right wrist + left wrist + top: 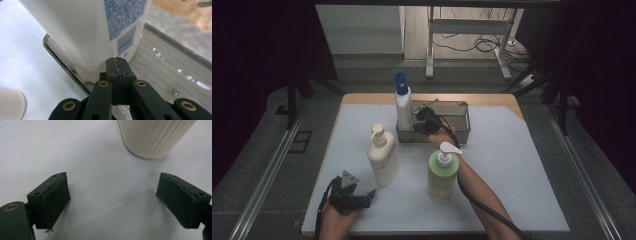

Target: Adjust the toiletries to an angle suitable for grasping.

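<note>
A white bottle with a blue pump [403, 106] stands at the left end of a metal tray [462, 134] at the back of the white mat. My right gripper [418, 126] is inside the tray, right beside that bottle. In the right gripper view its jaws are shut with nothing between them, and the right gripper [117, 61] has its tips at the foot of the white bottle [82, 32]. My left gripper [362, 197] rests near the mat's front left, open. In the left gripper view the left gripper [113, 182] is empty, with the ribbed base of a cream bottle [152, 137] just ahead.
A cream pump bottle [382, 159] stands left of centre and a green pump bottle [442, 174] stands at centre, close against my right forearm. The tray's shiny rim [60, 56] runs beside the white bottle. Table legs and cables lie beyond the table.
</note>
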Demonstrator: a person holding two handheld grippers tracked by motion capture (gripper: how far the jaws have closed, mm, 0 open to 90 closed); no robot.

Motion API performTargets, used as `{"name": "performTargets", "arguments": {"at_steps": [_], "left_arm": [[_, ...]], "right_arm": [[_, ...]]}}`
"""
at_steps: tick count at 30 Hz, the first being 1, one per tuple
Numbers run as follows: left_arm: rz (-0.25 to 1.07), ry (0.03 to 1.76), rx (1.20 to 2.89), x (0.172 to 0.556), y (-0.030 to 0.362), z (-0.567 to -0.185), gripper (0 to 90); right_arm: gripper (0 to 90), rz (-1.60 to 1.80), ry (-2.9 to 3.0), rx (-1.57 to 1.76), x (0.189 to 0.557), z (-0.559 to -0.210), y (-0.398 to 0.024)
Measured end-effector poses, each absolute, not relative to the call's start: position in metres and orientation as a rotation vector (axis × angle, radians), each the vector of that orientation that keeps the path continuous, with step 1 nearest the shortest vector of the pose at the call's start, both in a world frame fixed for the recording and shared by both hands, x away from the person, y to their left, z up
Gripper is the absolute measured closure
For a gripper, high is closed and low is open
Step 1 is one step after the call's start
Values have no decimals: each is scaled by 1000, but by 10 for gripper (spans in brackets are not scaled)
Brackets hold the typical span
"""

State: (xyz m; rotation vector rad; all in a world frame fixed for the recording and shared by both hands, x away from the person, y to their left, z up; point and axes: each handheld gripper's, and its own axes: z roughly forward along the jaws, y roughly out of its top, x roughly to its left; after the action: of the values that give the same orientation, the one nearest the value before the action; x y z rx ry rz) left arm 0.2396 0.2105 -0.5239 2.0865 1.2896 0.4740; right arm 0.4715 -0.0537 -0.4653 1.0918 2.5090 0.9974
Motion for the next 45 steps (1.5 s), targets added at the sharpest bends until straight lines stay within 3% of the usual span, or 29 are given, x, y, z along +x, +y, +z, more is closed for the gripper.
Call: {"name": "performTargets", "arguments": {"at_steps": [12,18,28,45], "left_arm": [[474,1289,2086,240,210,-524,107],[474,1290,2086,240,210,-524,107],[475,1289,2087,240,210,-524,107],[477,1289,2084,240,210,-524,107]], "right_arm": [[833,1017,2514,1079,471,-465,-61],[744,1042,2495,1075,470,-459,-71],[491,1105,2506,1028,461,-442,-87],[338,1168,2569,959,442,-433,-101]]}}
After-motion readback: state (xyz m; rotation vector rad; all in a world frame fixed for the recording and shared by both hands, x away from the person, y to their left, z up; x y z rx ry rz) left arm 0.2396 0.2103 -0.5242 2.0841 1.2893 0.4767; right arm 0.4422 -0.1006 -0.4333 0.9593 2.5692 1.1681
